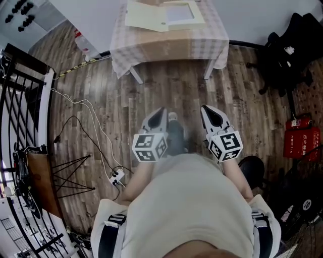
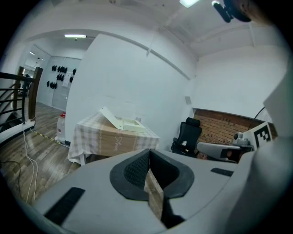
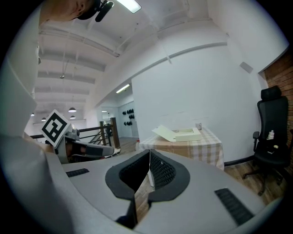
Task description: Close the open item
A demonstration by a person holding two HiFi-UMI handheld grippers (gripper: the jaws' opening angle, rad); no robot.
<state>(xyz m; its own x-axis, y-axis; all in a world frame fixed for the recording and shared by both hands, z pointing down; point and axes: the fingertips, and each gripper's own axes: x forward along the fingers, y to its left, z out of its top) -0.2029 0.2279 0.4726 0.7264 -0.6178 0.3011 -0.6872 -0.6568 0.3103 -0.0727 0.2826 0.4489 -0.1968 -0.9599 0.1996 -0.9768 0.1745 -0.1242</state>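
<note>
An open cream box [image 1: 166, 15] lies on a table with a checked cloth [image 1: 171, 48] at the far side of the room, its lid folded back to the left. The left gripper view shows the box [image 2: 123, 122] far ahead, and so does the right gripper view [image 3: 181, 133]. My left gripper [image 1: 160, 112] and right gripper [image 1: 206, 110] are held side by side close to the person's body, well short of the table. Both are shut with nothing between the jaws. Each gripper's own view shows its jaws closed together, the left gripper [image 2: 149, 157] and the right gripper [image 3: 149, 160].
A black office chair [image 1: 282, 55] stands right of the table, with red fire extinguishers [image 1: 303, 138] nearer along the right wall. A black railing [image 1: 20, 101] runs down the left. White cables and a power strip [image 1: 117, 177] lie on the wooden floor at left.
</note>
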